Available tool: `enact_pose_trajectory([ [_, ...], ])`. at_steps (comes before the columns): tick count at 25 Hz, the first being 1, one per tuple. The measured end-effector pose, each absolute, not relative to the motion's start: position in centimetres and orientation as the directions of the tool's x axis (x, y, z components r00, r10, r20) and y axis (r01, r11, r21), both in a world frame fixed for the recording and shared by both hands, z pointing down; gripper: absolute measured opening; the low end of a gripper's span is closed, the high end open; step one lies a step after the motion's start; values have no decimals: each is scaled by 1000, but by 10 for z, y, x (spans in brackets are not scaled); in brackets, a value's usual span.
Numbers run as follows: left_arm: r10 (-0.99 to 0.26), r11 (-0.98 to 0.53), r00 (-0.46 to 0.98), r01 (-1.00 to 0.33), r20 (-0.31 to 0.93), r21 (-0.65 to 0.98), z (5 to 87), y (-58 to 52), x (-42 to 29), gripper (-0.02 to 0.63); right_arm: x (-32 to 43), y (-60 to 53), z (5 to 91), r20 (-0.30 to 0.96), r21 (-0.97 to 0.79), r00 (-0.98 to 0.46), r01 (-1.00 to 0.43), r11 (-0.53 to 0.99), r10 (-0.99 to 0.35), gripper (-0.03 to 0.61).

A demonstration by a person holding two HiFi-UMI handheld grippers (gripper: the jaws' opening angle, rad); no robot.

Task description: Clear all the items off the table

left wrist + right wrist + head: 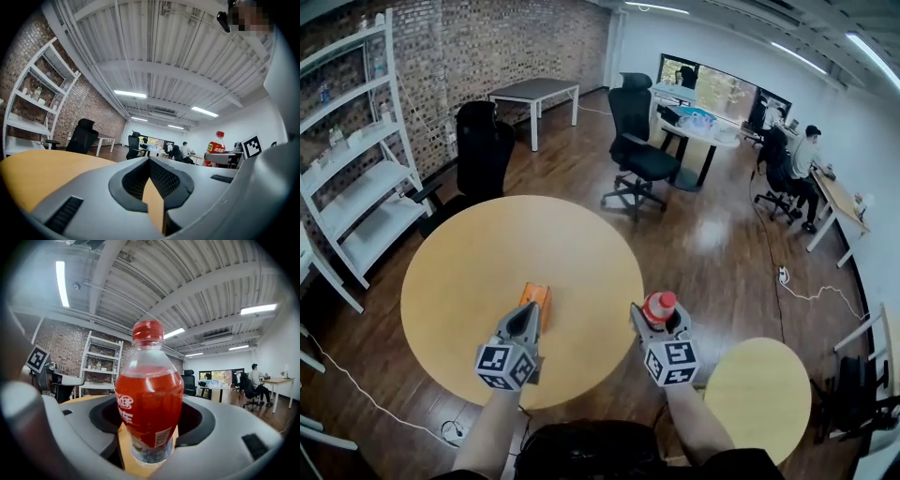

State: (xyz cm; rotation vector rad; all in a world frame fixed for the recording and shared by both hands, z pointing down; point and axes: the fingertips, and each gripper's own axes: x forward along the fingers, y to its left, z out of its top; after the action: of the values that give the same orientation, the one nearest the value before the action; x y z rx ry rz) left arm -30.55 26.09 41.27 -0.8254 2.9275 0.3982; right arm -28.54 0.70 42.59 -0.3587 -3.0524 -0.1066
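Note:
My left gripper (527, 313) is shut on a thin orange packet (536, 294) over the near part of the round wooden table (459, 281). In the left gripper view the packet (155, 206) shows as an orange wedge between the closed jaws of that gripper (149, 161). To the right, my right gripper (659, 326) is shut on a red drink bottle (660, 305) with a red cap, at the table's near right edge. The bottle (150, 399) stands upright between the right gripper's (150, 420) jaws. It also shows in the left gripper view, red bottle (216, 143).
A smaller round table (759, 394) is at the lower right. Black office chairs (483, 155) (637, 141) stand beyond the big table, a white shelf unit (356, 178) at the left. A person (806, 159) sits at a desk far right. Cables lie on the floor.

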Motion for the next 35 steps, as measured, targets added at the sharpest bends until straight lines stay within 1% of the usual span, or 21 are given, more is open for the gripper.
enact_pose_trajectory([
  [6,-381,879,-917,-399,-117,261,424,330,-312,-2,-323,72,444,130,64,-932,349,935,338,310],
  [13,-218,934,-976,-215,-24,286,457,380,-312,-2,-369,121,480,202,37,-853,497,867,481,310],
  [19,-129,956,-991,-119,22,267,473,409,-312,-2,-409,151,521,253,12,-805,557,831,536,311],
  [24,-72,964,-995,-50,73,262,493,419,-314,-2,-418,179,563,303,-42,-741,617,786,598,313],
  [26,-52,966,-995,-28,90,255,501,418,-310,-2,-419,181,581,330,-52,-726,624,779,603,313],
  [29,-41,967,-988,-1,151,256,519,417,-302,-2,-418,182,604,361,-63,-707,632,772,608,313],
  [32,-41,966,-980,11,196,259,531,419,-297,-2,-420,181,611,357,-62,-708,633,772,610,314],
  [35,-39,968,-977,15,211,251,537,422,-297,-2,-423,184,607,333,-45,-717,637,769,613,314],
])
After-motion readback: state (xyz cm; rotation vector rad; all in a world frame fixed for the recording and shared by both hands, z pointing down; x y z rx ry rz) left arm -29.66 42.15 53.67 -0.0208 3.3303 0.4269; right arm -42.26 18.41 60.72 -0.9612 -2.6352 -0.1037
